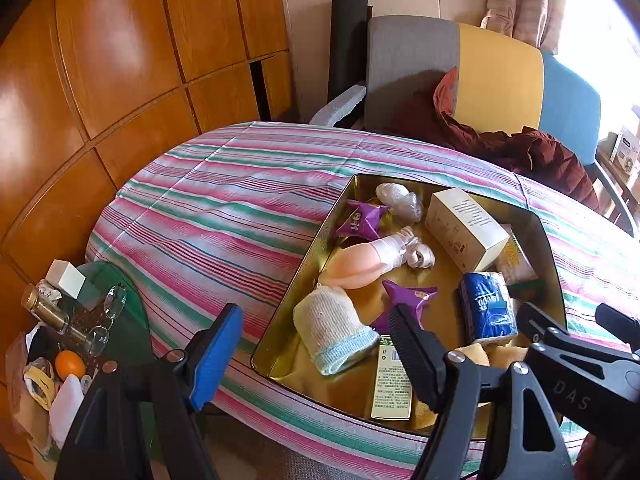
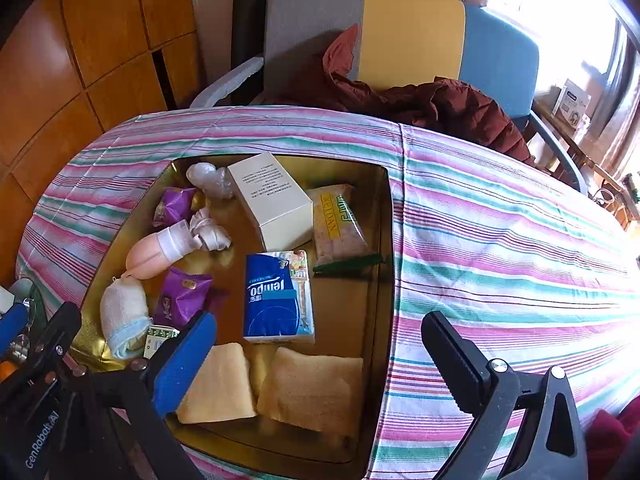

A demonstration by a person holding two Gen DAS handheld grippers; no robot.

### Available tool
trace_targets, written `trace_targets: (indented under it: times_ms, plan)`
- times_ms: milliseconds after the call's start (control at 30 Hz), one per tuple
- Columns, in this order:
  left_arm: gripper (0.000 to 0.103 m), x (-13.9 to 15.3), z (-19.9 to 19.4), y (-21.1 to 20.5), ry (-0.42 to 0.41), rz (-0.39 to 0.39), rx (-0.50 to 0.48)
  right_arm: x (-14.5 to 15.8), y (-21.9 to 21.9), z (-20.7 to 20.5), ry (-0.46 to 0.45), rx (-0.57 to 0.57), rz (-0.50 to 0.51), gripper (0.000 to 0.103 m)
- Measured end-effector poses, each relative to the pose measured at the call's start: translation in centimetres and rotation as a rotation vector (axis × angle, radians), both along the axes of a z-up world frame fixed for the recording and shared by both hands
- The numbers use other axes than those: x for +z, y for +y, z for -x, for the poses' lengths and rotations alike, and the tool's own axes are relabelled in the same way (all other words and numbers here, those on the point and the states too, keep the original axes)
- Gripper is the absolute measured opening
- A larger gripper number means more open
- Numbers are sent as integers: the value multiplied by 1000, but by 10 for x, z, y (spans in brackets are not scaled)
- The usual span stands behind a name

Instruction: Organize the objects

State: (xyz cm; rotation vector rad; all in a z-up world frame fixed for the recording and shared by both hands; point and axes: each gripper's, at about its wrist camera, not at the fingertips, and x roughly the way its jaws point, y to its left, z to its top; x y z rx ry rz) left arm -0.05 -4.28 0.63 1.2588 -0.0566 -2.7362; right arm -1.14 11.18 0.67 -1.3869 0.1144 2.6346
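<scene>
**Tissue pack flat in the gold tray**

The blue tissue pack (image 2: 279, 297) is laid in the gold tray (image 2: 382, 240), long axis running toward the white box (image 2: 272, 204). Left gripper (image 1: 316, 344) and right gripper (image 2: 320, 344) are held wide, nothing gripped

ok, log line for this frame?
left hand-held gripper: open, empty | right hand-held gripper: open, empty | both above gold tray | tissue pack in tray

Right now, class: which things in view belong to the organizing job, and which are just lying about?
Job:
gold tray
tissue pack
white box
purple snack packets
yellow cloths
rolled sock

Lying about:
red jacket
chair
glasses
orange
</scene>
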Motion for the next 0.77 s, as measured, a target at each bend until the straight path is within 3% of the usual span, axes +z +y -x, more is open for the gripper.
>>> trace_targets:
  times_ms: [167, 433, 533, 767]
  plan:
    - [70, -3, 2, -1, -24, -23, -8, 1, 0, -1, 6, 6, 6, 103]
    - [68, -7, 3, -1, -49, -58, -21, 5, -2, -2, 31, 3, -22, 103]
    - [62, -8, 3, 0, -61, -75, -35, 6, -2, -3, 35, 4, -23, 103]
    - [60, -10, 2, 3, -43, -40, -16, 4, 1, -3, 32, 3, -22, 103]
